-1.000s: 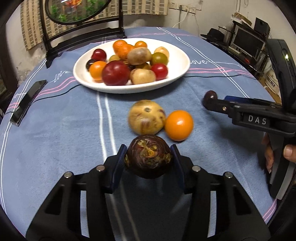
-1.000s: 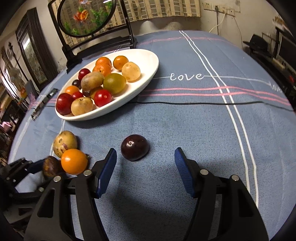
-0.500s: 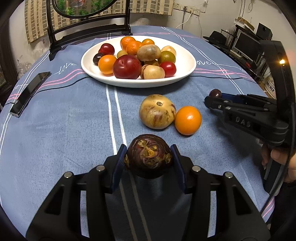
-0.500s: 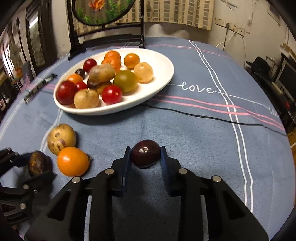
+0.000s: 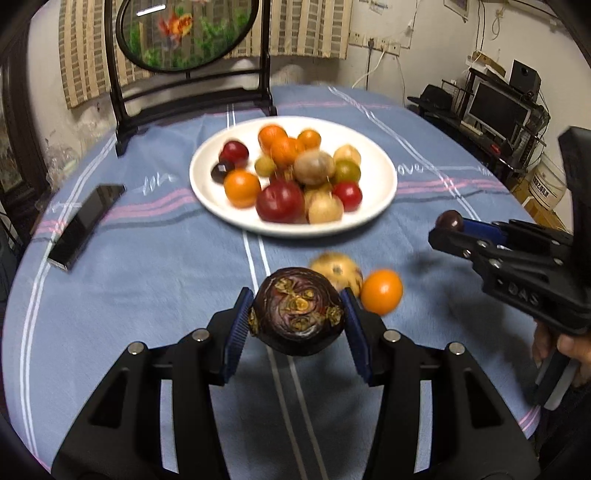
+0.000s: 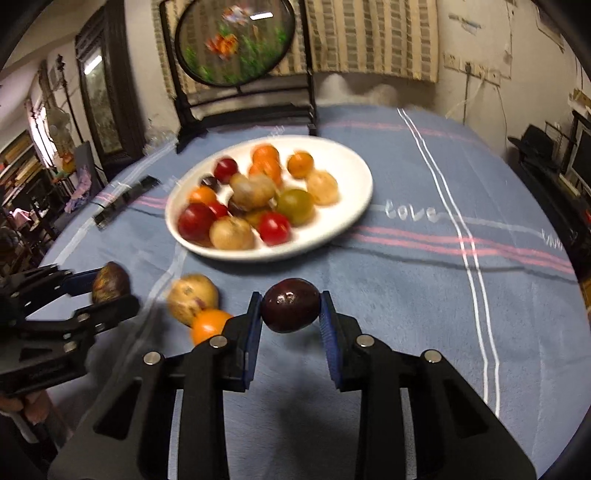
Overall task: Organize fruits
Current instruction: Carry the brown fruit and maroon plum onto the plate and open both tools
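My left gripper (image 5: 297, 325) is shut on a dark purple mangosteen (image 5: 295, 312) and holds it above the blue tablecloth. My right gripper (image 6: 291, 314) is shut on a dark plum (image 6: 291, 305), also lifted off the cloth; it shows in the left wrist view (image 5: 448, 221) too. A white plate (image 5: 207, 188) piled with several red, orange, green and tan fruits sits ahead at mid-table. A tan speckled fruit (image 5: 338, 271) and an orange (image 5: 381, 291) lie on the cloth between the grippers and the plate.
A black phone (image 5: 86, 223) lies on the cloth at the left. A black-framed round fish screen (image 5: 184, 33) stands behind the plate at the table's far edge. Shelves with a monitor (image 5: 495, 110) stand off to the right.
The right gripper closed on the plum, then lifted it off the cloth. Both grippers rose with their fruits; the left has held the mangosteen throughout.
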Action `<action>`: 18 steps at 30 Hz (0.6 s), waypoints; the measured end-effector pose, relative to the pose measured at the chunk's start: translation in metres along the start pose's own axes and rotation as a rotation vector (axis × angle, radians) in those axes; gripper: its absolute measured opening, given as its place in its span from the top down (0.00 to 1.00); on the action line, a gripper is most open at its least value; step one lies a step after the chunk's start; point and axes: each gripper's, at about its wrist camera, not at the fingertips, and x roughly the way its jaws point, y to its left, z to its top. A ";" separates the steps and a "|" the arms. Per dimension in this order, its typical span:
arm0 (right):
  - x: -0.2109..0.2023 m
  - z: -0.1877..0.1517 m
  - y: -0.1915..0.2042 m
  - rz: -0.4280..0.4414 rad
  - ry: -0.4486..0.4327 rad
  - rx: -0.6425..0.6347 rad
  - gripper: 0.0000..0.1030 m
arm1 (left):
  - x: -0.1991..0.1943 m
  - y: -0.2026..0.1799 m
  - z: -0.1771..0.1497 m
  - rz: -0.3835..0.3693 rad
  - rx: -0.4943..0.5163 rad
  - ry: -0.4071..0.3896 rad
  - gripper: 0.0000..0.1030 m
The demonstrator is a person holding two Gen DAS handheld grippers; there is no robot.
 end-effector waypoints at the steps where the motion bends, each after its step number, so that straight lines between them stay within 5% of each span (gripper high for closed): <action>1: -0.005 0.005 0.004 0.007 -0.017 -0.009 0.70 | -0.002 0.000 0.005 0.003 0.003 -0.009 0.52; 9: -0.014 0.045 0.016 0.024 -0.091 -0.020 0.69 | -0.010 0.002 0.052 0.006 -0.012 -0.091 0.52; 14: 0.013 0.073 0.020 -0.081 -0.142 -0.020 0.69 | 0.006 0.011 0.084 0.048 -0.061 -0.125 0.52; 18: 0.045 0.082 0.008 -0.045 -0.103 0.065 0.69 | 0.035 0.021 0.096 0.085 -0.104 -0.103 0.52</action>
